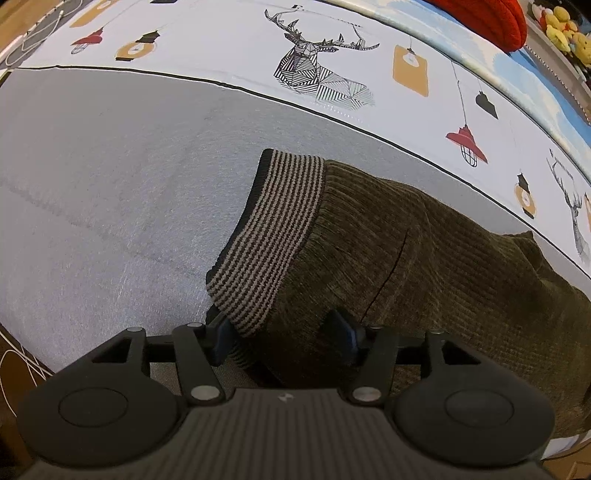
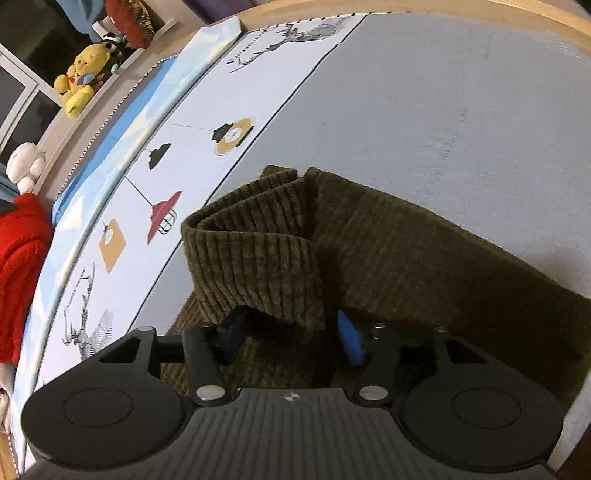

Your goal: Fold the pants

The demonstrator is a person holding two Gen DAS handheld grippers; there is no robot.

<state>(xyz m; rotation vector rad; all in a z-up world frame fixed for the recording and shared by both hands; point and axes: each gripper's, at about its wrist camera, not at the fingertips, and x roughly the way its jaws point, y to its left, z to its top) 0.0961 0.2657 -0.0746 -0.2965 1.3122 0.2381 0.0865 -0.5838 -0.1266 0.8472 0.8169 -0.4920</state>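
Note:
Olive-green corduroy pants (image 1: 424, 266) lie on a grey mat (image 1: 110, 184). Their striped brown-and-black waistband (image 1: 273, 236) points toward my left gripper (image 1: 284, 332). The left gripper's jaws stand apart around the waistband's near corner, which lies between the blue pads (image 1: 221, 336). In the right wrist view the pants (image 2: 406, 258) have a folded leg end (image 2: 255, 266) hanging between the right gripper's (image 2: 291, 332) blue pads (image 2: 349, 338). The right jaws stand apart around that fabric.
A white cloth with deer and lantern prints (image 1: 314, 66) borders the mat (image 2: 443, 110). A red garment (image 1: 491, 18) and plush toys (image 2: 79, 79) sit beyond it. A wooden edge (image 2: 480, 11) runs at the far side.

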